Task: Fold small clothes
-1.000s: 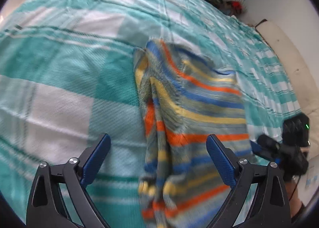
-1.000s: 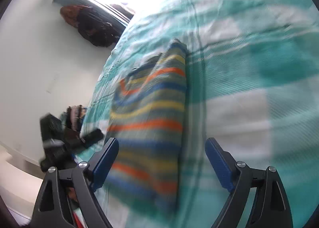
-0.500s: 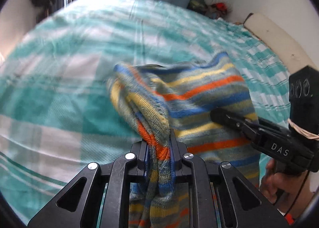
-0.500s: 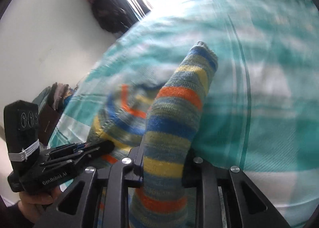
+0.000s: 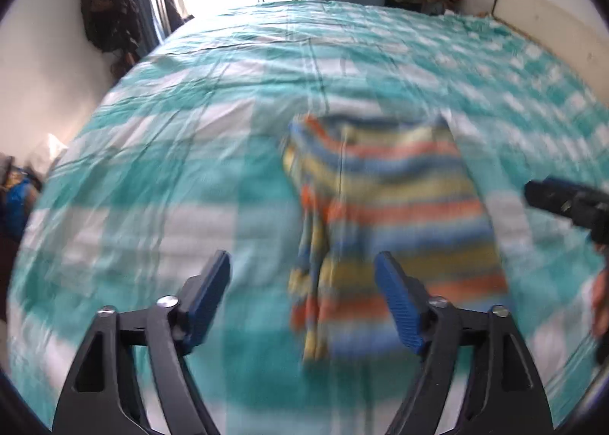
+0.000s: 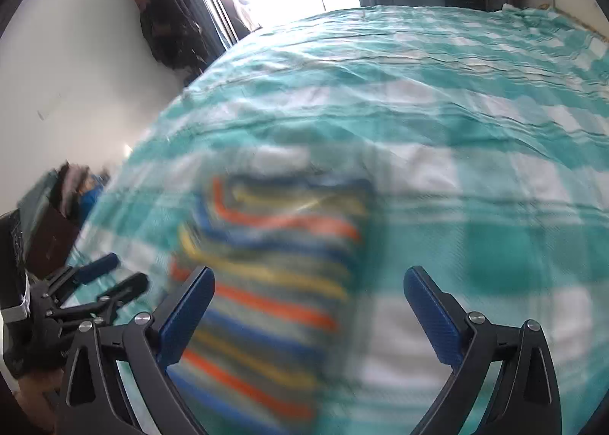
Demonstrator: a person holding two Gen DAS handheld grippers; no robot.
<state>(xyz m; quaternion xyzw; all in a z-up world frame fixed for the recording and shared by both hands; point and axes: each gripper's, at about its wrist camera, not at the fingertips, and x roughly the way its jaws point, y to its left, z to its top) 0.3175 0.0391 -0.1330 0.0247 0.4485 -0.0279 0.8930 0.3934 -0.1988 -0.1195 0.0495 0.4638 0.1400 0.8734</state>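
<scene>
Left wrist view: the left gripper (image 5: 302, 294) has just been opening — its jaws stand wide with nothing between them, above the striped garment (image 5: 392, 214) lying folded on the teal checked bedspread (image 5: 171, 153).

Right wrist view: the right gripper (image 6: 309, 315) has likewise just spread, released, over the garment's (image 6: 274, 263) right edge. No containers are visible.

One striped garment (image 5: 396, 214) on one checked bedspread (image 5: 190, 122), two grippers.
</scene>
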